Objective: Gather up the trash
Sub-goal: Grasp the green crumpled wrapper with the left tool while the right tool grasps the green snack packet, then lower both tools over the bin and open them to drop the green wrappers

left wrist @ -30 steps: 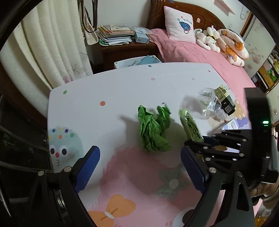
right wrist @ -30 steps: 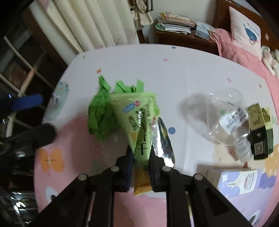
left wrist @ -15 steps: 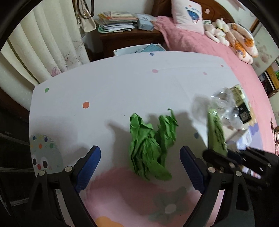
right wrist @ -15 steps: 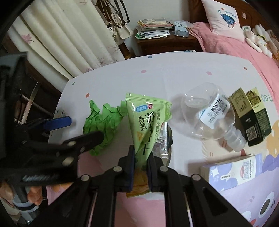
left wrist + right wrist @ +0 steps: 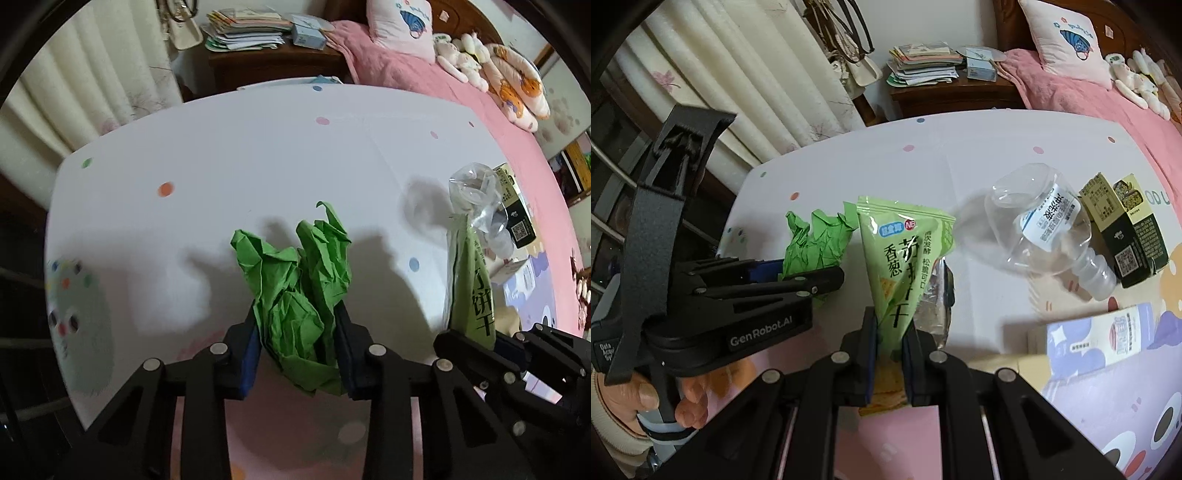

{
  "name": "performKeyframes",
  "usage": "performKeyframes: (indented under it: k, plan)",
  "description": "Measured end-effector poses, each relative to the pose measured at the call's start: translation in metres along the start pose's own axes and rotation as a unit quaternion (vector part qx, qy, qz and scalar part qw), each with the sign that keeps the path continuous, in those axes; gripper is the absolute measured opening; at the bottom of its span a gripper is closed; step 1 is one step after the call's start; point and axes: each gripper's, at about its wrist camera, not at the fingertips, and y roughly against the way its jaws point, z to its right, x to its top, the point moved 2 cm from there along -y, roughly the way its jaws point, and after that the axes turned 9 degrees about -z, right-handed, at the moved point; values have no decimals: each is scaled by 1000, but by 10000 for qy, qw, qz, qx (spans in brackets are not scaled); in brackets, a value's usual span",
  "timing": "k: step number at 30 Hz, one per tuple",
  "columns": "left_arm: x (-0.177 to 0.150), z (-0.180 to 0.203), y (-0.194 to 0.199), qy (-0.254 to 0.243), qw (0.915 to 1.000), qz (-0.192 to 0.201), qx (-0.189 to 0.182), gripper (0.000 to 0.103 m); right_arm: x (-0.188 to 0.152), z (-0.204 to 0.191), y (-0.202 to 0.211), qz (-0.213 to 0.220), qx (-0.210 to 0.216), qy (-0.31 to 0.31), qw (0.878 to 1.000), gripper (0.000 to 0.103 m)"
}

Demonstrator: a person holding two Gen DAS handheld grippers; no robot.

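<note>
My left gripper (image 5: 297, 345) is shut on a crumpled green paper (image 5: 299, 291), its blue pads pressing both sides. The paper also shows in the right wrist view (image 5: 816, 243), with the left gripper (image 5: 783, 275) around it. My right gripper (image 5: 888, 336) is shut on a green snack bag (image 5: 901, 254) and holds it upright; the bag also shows at the right in the left wrist view (image 5: 471, 288). A crushed clear plastic bottle (image 5: 1045, 232), a black and gold carton (image 5: 1126, 229) and a white and purple box (image 5: 1108, 338) lie on the table.
The table (image 5: 240, 155) has a white and pink cartoon cover. Behind it stand cream curtains (image 5: 92, 85), a wooden nightstand (image 5: 273, 61) stacked with papers, and a pink bed (image 5: 424, 74) with a pillow and soft toys. A dark metal rack (image 5: 609, 177) stands at the left.
My left gripper moved forward and closed on the green paper; it was open before. My right gripper keeps its hold on the snack bag and has shifted beside the left one.
</note>
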Motion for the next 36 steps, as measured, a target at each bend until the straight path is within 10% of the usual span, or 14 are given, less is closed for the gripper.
performKeyframes:
  k: [20, 36]
  plan:
    - [-215, 98, 126, 525, 9951, 843, 2, 34, -154, -7, 122, 342, 944, 442, 9940, 11]
    - [-404, 223, 103, 819, 9934, 804, 7, 34, -349, 79, 180, -67, 886, 684, 9937, 11]
